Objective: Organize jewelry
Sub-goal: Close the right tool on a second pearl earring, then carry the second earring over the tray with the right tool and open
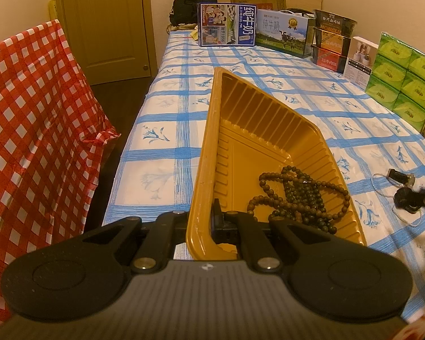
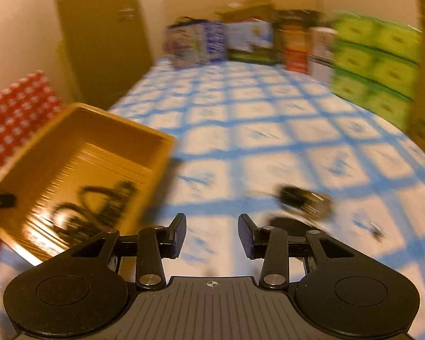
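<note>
Beads point(image 1: 300, 195) lie in the yellow tray point(image 1: 257, 121), tipped because the left gripper point(image 1: 209, 221) pinches its rim; lower centre, the right gripper point(image 2: 212, 233) gapes empty.

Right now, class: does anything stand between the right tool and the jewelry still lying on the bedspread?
Nothing visible: only bare bedspread lies between the open right tool and the blurred dark jewelry piece ahead to its right.
</note>
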Available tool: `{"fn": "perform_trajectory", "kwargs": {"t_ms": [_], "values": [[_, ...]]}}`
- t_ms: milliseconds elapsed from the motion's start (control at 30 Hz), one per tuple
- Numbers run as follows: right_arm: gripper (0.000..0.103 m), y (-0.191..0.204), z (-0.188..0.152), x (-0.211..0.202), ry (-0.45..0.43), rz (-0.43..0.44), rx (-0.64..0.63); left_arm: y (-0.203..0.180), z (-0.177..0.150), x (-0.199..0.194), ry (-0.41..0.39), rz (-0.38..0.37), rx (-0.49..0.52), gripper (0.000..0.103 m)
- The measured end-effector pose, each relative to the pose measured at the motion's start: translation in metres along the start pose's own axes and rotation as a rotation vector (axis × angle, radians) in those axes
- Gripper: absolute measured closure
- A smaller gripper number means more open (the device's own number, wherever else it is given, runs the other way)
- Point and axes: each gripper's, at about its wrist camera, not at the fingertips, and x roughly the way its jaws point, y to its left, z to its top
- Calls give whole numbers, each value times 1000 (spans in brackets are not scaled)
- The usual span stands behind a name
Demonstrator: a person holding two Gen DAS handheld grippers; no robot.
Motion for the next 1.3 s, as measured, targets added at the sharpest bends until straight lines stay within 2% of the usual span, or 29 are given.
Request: {"fn": "perform_trajectory", "kwargs": {"t_ms": [133, 267, 500, 700, 800, 967, 1167, 1300], "values": [[62, -38, -14, -9, 15, -101, 32, -1, 0, 0, 1, -1, 3, 98], [62, -74, -16, -18, -14, -203, 84, -1, 0, -1, 0, 0, 3, 98], [62, -116, -5, -11, -19, -297, 88, -1, 0, -2, 1, 0, 3, 98], [64, -127, -5, 7, 15, -308, 24, 0, 2, -3, 1, 1, 7, 98], [72, -127, -5, 19, 32, -301, -24, 0, 2, -3, 1, 1, 6, 98], [78, -131, -5, 31, 54, -290, -40, 0, 2, -4, 1, 1, 8, 98], [94, -131, -8, 35, 74, -287, -58, -1, 2, -3, 1, 1, 7, 98], [95, -128, -9, 33, 68, -290, -57, -1, 2, -4, 0, 2, 8, 98]]}}
